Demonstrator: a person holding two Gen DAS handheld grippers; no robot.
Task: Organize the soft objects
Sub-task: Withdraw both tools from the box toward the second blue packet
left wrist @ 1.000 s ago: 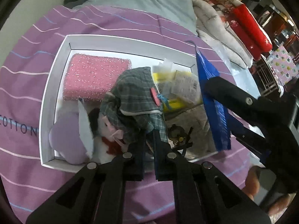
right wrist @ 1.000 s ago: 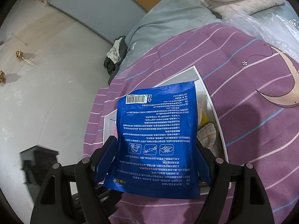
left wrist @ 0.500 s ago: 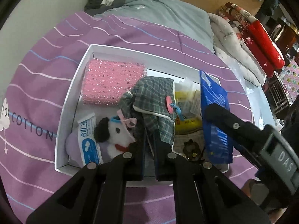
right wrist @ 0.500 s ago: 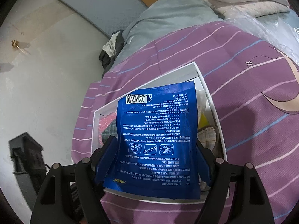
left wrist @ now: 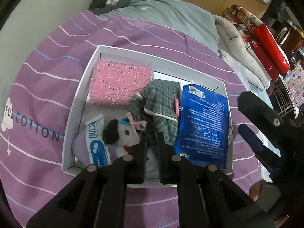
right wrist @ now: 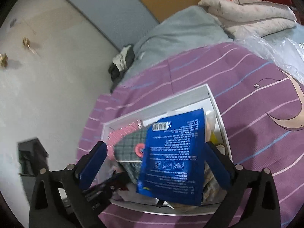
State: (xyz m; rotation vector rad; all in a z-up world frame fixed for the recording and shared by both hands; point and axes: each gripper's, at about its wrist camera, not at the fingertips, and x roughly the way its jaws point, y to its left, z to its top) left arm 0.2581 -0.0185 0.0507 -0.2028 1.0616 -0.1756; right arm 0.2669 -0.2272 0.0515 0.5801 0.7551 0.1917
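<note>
Purple striped bedding carried our white box [left wrist: 76, 102]; the blue pouch [right wrist: 172, 152] lay inside it on the plaid cloth [left wrist: 161, 102], light, limp and slick, best pinched by an edge; our right gripper [right wrist: 154, 163] had just been opening, jaws clear of it, while the left gripper [left wrist: 151, 144] stayed nearly shut on nothing
</note>
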